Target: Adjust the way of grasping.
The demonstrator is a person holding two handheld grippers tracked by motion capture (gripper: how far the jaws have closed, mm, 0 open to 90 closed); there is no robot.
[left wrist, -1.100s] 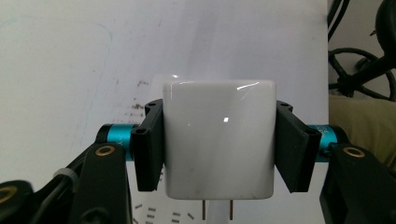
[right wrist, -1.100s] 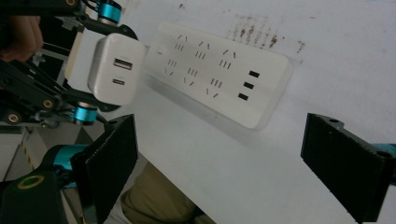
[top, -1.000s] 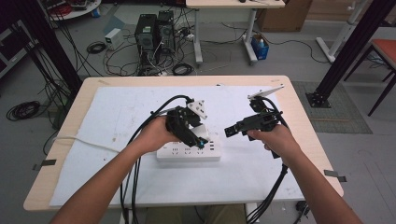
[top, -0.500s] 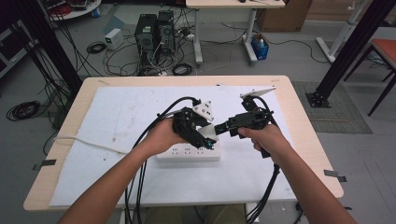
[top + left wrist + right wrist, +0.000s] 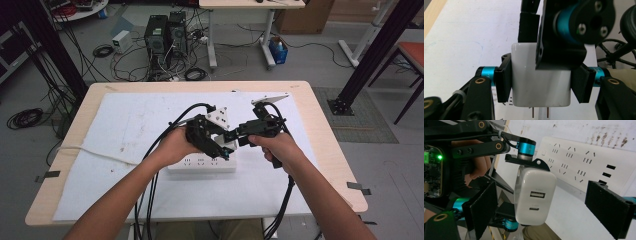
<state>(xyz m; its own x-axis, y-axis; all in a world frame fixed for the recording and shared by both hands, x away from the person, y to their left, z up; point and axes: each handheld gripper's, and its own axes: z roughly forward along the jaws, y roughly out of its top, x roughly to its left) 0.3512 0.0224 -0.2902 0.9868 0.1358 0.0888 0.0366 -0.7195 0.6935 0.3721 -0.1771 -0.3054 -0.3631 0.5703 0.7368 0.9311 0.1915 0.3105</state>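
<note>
Charger (image 5: 540, 85) clamped in left gripper (image 5: 541, 83) (right gripper (image 5: 549, 202) open).

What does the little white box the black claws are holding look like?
Above the white power strip in the middle of the table, the left tool squeezes a white charger block. Unlike the long flat strip, it is small and chunky, with two ports on one face and metal prongs.

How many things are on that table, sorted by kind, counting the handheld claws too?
Handheld claws: 2, the left claw and the right claw
White charger plugs: 1, the charger clamped in the left claw
White power strips: 1, the power strip
White table covers: 1, the sheet
Total: 5
</note>
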